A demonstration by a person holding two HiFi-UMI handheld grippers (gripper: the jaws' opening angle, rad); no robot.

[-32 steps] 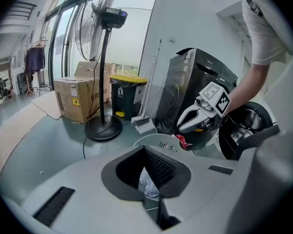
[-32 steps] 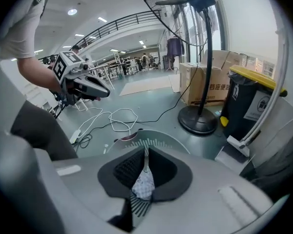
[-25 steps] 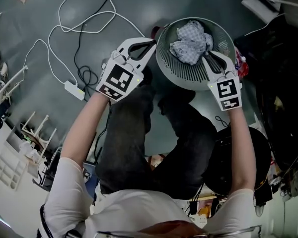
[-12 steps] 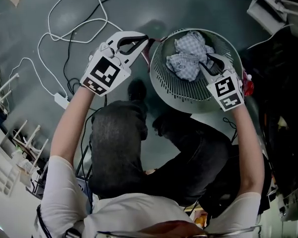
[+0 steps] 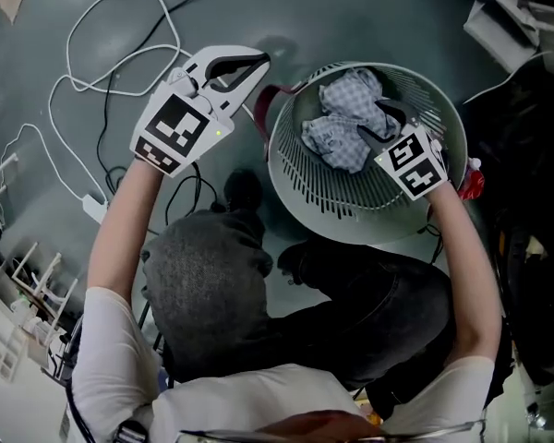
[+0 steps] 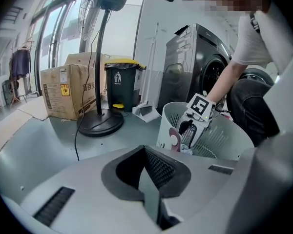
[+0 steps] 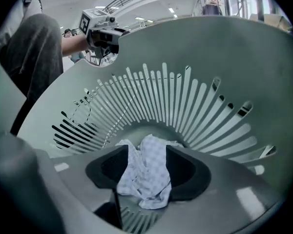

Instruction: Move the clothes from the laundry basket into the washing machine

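**One bite, deep in the bundle**

Right hand-held gripper (image 5: 371, 121) sits inside the laundry basket (image 5: 351, 210). Its jaws are part-way apart and have just been opening. The checked cloth (image 5: 337, 137) lies bunched on the basket floor. A fold of it stands between the jaws, and the pads don't look to be pressing on it yet. Left hand-held gripper (image 5: 258, 63) hangs outside the basket, just beside the rim, jaws together, nothing in them. Washing machine (image 6: 195, 57) stands behind the basket in the left gripper view.

Judgement on the grab:
- Go lower before closing, so the pads take a thick fold and not a loose corner.
- Keep the tips off the slatted wall and floor; a tip in a slot would likely snag.
- Close fully, then lift straight up until the cloth clears the rim. The basket looks light and may tip or come along.
- The left hand-held gripper is well placed to steady the rim if it does.
- Can't tell if it's one cloth or two tangled, so watch for a second piece dangling on the lift.
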